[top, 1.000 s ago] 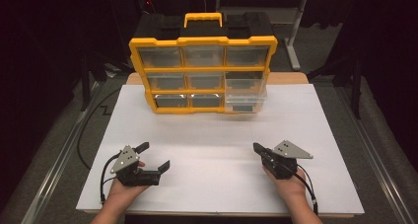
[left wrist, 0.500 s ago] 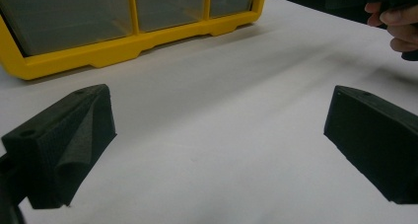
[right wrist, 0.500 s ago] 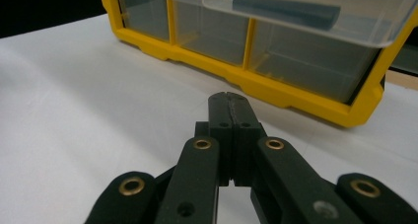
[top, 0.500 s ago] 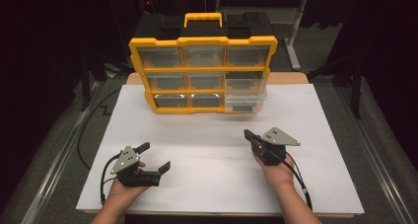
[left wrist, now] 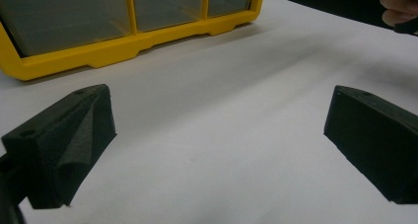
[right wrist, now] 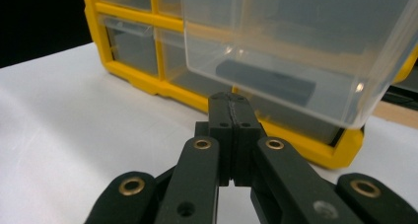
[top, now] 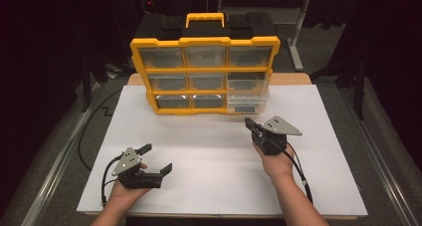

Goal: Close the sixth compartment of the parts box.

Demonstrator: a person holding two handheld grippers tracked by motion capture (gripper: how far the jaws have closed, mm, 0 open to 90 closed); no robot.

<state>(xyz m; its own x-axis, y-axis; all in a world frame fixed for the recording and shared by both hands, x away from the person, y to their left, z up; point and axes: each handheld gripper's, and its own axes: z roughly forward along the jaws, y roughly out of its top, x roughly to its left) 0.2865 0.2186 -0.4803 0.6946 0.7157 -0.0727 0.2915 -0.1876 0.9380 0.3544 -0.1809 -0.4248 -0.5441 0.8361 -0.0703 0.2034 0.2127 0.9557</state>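
Organiser: yellow-framed plastic drawer cabinet, upright at table's far side.
Drawer: clear plastic pulled-out drawer; dark flat item seen inside.
R gripper: clenched, empty, just short of drawer.
L gripper: released, empty, well apart.

The left tongs stand wide apart with nothing between them over the white worktop; the yellow organizer sits ahead.

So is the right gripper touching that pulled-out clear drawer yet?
Apart. The high view shows white table between the right gripper and the clear drawer. The right gripper view shows its shut jaws short of the drawer's front.
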